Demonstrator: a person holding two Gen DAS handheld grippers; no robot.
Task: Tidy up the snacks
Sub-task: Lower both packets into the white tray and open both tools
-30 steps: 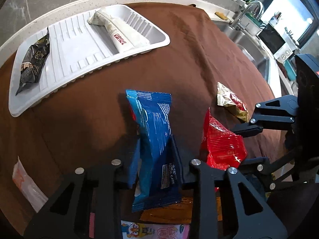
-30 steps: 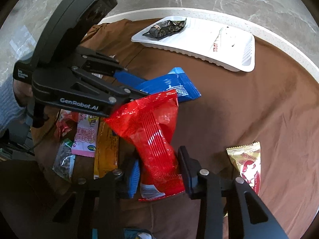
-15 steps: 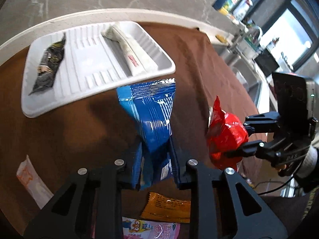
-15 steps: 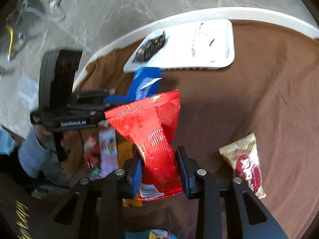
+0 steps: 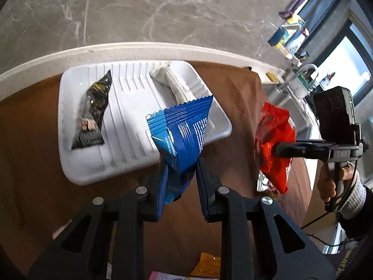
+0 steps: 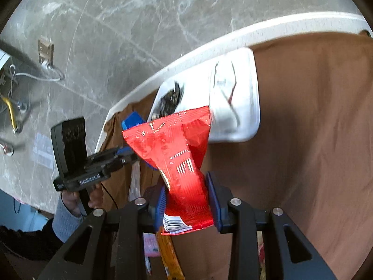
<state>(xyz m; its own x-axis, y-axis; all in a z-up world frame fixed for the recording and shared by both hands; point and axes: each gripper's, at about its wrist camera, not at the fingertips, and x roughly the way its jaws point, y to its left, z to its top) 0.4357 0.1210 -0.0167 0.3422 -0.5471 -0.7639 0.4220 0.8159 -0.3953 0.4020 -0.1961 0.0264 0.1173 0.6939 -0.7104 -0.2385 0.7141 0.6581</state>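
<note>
White tray (image 5: 77, 170) holding black packet (image 5: 92, 114) and pale packet (image 5: 174, 86), left claw (image 5: 180, 177) clamping blue packet (image 5: 181, 135), right claw (image 6: 186, 200) clamping red packet (image 6: 177, 149)

Crumpled blue packet (image 5: 181, 137) and red packet (image 6: 184, 163) hang aloft; black and white packets lie in the tray (image 5: 144, 154).

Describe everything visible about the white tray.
The white tray is a shallow, ribbed rectangular piece that looks like plastic, with rounded corners and a raised rim. It lies flat on the brown cloth near the table's far edge. Inside lie a dark snack packet toward one end and a pale packet toward the other. Nothing grips it.
</note>
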